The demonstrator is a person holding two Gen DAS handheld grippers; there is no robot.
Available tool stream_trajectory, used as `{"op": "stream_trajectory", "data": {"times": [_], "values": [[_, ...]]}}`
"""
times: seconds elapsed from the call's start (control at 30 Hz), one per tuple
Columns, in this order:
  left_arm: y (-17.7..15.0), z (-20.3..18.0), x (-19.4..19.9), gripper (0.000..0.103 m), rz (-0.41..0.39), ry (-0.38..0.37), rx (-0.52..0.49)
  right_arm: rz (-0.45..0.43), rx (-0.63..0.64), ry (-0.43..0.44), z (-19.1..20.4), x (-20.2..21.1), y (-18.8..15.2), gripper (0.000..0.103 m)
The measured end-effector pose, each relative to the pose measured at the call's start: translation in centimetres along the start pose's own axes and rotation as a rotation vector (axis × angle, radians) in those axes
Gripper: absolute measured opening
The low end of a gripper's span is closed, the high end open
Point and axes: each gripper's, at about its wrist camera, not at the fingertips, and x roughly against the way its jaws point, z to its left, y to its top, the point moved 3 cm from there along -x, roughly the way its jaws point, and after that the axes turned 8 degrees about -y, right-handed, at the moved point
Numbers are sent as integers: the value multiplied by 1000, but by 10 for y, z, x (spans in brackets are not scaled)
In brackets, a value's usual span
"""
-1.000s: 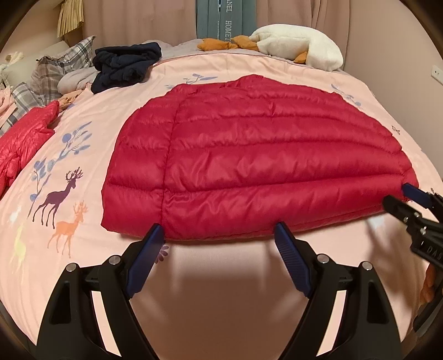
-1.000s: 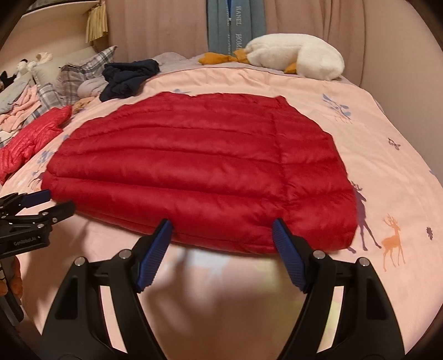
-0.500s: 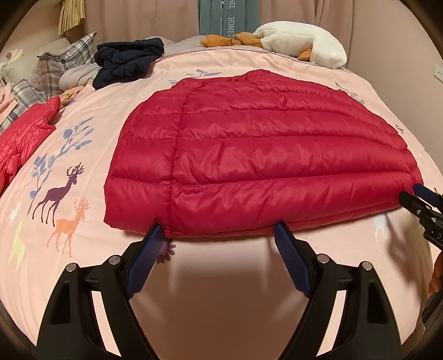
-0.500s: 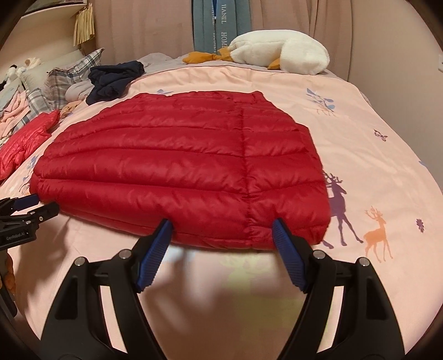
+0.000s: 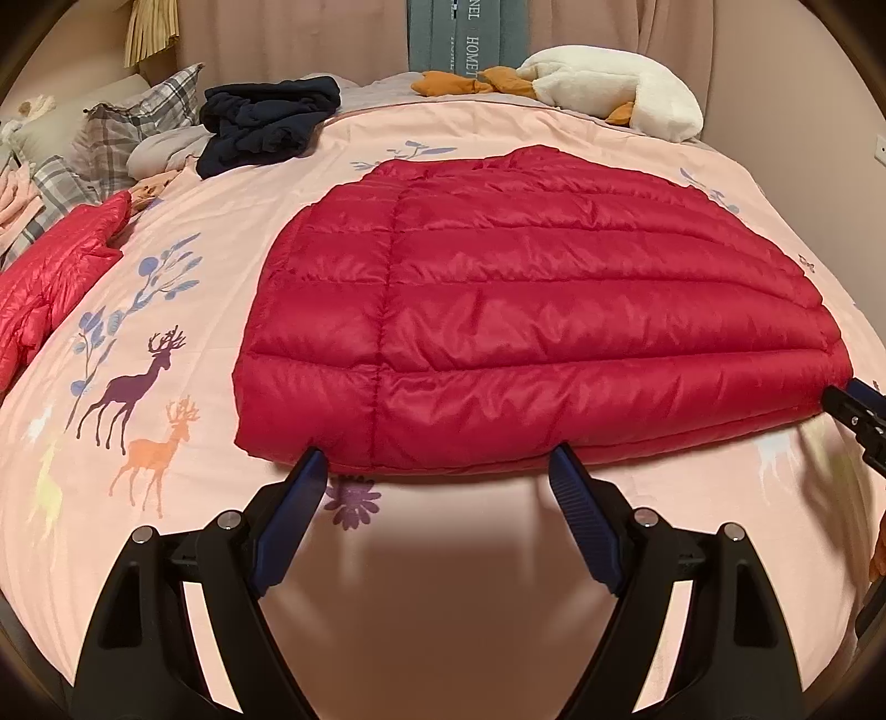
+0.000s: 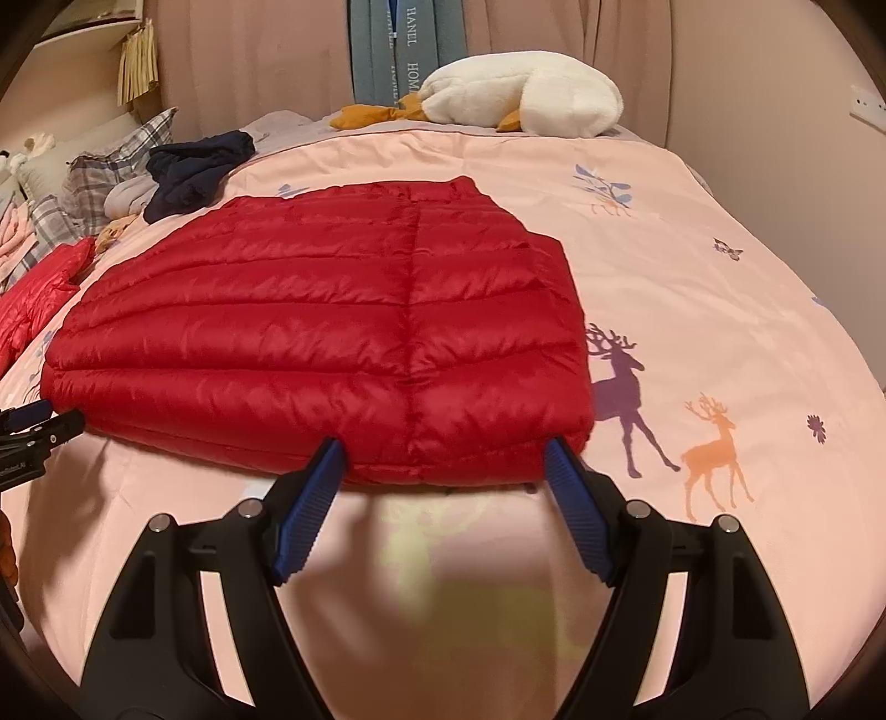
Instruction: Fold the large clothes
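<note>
A red quilted down jacket [image 5: 526, 327] [image 6: 332, 338] lies flat and folded on the pink bed cover [image 5: 166, 221]. My left gripper [image 5: 437, 471] is open, its blue fingertips at the jacket's near edge by the left corner, with nothing pressed between them. My right gripper [image 6: 443, 459] is open too, its fingertips at the near edge by the jacket's right corner. Each gripper shows at the rim of the other's view: the right gripper [image 5: 855, 401] at the far right, the left gripper [image 6: 39, 423] at the far left.
A second red jacket [image 5: 50, 277] lies at the left. A dark blue garment [image 5: 266, 119], plaid pillows [image 5: 144, 133] and a white plush goose [image 5: 598, 88] sit at the bed's far end. Curtains [image 6: 249, 50] and a wall close off the far side.
The right gripper has slid right along the jacket's near edge, from its middle to the right corner. The left gripper has edged slightly toward the left corner. Both stay open.
</note>
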Motion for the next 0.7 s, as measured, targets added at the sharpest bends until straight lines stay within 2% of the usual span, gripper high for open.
{"op": "stream_trajectory", "data": {"times": [0.7], "values": [[0,30,11,83,-4,68,59,14,-96,-59,-41,3,-6,76]]}}
